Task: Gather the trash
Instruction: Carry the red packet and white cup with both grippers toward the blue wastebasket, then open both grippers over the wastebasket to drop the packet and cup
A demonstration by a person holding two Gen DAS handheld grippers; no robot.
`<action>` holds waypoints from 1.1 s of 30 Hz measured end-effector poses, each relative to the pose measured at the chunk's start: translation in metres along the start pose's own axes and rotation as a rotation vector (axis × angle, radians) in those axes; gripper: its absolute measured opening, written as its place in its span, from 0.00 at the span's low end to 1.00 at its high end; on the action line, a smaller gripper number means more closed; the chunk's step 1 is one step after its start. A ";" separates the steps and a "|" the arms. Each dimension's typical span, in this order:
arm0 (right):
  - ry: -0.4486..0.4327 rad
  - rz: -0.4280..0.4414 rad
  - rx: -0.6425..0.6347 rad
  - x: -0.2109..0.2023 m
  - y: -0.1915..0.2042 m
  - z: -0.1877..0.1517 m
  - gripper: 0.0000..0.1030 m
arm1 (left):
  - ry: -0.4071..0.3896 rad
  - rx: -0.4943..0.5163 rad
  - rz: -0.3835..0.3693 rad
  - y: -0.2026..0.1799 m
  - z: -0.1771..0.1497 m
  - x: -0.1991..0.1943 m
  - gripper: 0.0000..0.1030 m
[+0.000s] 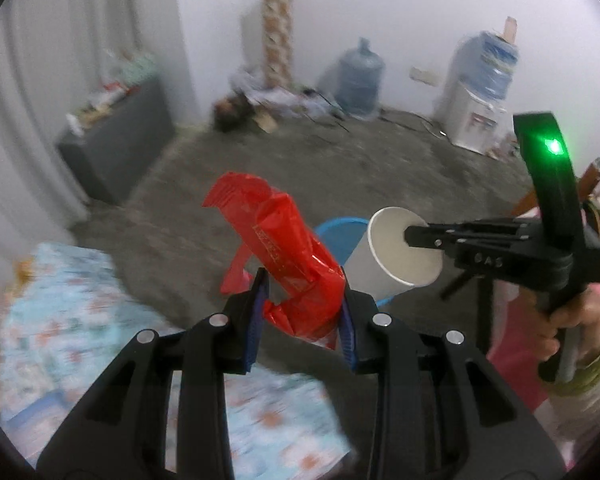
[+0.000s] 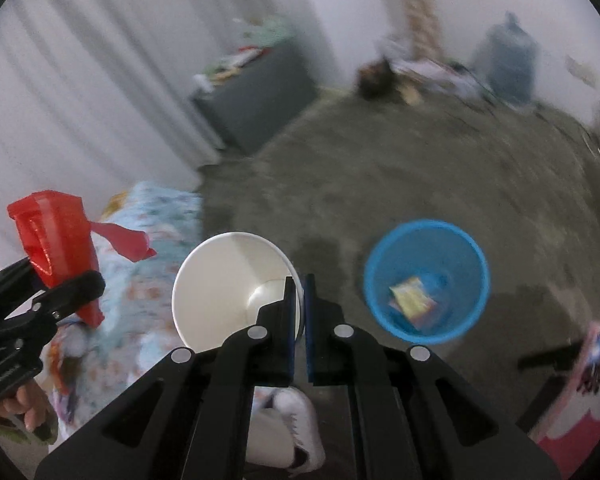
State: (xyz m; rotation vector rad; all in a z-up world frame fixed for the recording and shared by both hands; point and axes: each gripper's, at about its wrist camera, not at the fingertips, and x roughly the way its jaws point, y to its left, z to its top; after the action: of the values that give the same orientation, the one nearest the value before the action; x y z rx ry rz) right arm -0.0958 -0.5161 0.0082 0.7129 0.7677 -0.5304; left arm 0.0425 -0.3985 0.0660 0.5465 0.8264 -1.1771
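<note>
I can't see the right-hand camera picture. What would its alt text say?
The right gripper pinches the rim of a white paper cup, above a grey floor with a blue bin holding a wrapper. At left, the left gripper holds a red wrapper.

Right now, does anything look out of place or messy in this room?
Yes: a loose heap of papers and scraps lies on the floor by the far wall, beside the water jug. The grey cabinet top is cluttered too.
</note>
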 end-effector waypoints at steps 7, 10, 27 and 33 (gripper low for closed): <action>0.039 -0.096 0.175 0.055 -0.080 -0.005 0.04 | 0.146 -0.080 -0.166 -0.014 0.022 0.106 0.31; 0.046 -0.120 0.238 0.072 -0.106 -0.008 0.04 | 0.173 -0.112 -0.201 -0.015 0.029 0.137 0.31; 0.068 -0.206 0.341 0.112 -0.164 -0.024 0.45 | 0.212 -0.200 -0.254 -0.048 0.045 0.214 0.80; 0.016 -0.180 0.283 0.089 -0.141 -0.022 0.54 | 0.109 -0.173 -0.284 -0.044 0.038 0.140 0.81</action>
State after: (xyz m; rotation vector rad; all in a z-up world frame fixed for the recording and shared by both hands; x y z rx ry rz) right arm -0.1440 -0.6063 -0.1251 0.9147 0.7843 -0.8080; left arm 0.0329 -0.5222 -0.0214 0.3599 1.1149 -1.3261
